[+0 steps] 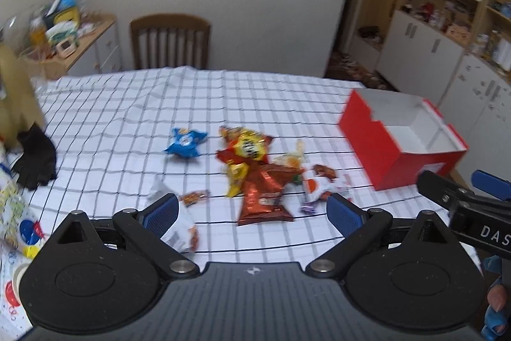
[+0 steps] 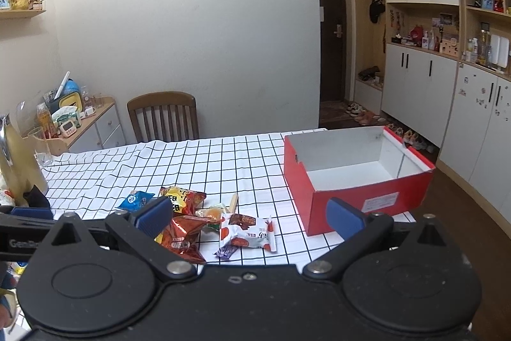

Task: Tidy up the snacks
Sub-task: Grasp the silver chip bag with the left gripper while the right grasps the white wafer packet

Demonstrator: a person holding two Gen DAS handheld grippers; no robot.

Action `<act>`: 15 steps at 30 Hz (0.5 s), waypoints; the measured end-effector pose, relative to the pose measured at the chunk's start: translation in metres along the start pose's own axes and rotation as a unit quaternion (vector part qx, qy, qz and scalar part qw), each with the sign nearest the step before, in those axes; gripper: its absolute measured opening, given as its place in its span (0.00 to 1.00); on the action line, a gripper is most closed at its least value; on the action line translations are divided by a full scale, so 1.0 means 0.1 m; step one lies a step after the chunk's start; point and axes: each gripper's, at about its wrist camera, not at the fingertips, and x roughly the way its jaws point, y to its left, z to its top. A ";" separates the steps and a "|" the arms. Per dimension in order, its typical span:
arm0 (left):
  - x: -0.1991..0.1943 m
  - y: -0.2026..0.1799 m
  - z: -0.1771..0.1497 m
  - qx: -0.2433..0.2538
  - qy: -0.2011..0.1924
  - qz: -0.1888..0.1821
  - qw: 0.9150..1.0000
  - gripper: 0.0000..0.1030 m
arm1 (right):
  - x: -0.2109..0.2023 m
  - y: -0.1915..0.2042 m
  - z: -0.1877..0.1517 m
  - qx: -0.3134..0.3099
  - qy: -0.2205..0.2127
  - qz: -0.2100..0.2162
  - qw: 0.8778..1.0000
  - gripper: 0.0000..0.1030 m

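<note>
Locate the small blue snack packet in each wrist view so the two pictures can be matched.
Left wrist view: the blue snack packet lies alone on the checked cloth, left of centre, apart from the snack pile.
Right wrist view: the blue snack packet is lower left, just above the left finger of the right tool, beside the pile.
Shared landmark: the open red box, right of the snacks in both.

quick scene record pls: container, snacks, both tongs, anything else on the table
container: open red cardboard box with white inside, nothing visible in it, on the white checked tablecloth
snacks: loose pile left of the box; blue packet, yellow and red bag, long red foil bag, white and orange packet
left tongs: open, holding nothing
right tongs: open, holding nothing
other: black glove at the table's left edge
</note>
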 end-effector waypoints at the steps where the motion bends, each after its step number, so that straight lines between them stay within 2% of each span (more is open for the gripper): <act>1: 0.06 0.03 0.00 -0.004 0.006 0.007 1.000 0.97 | 0.08 -0.02 0.00 -0.002 0.007 0.003 1.000 1.00; 11: 0.67 0.40 -0.07 -0.072 0.087 0.048 0.992 0.97 | 0.86 -0.08 -0.19 -0.066 0.084 0.039 0.993 0.98; 15: 0.88 0.54 -0.09 -0.096 0.112 0.061 0.987 0.97 | 1.09 -0.10 -0.24 -0.104 0.109 0.080 0.985 0.93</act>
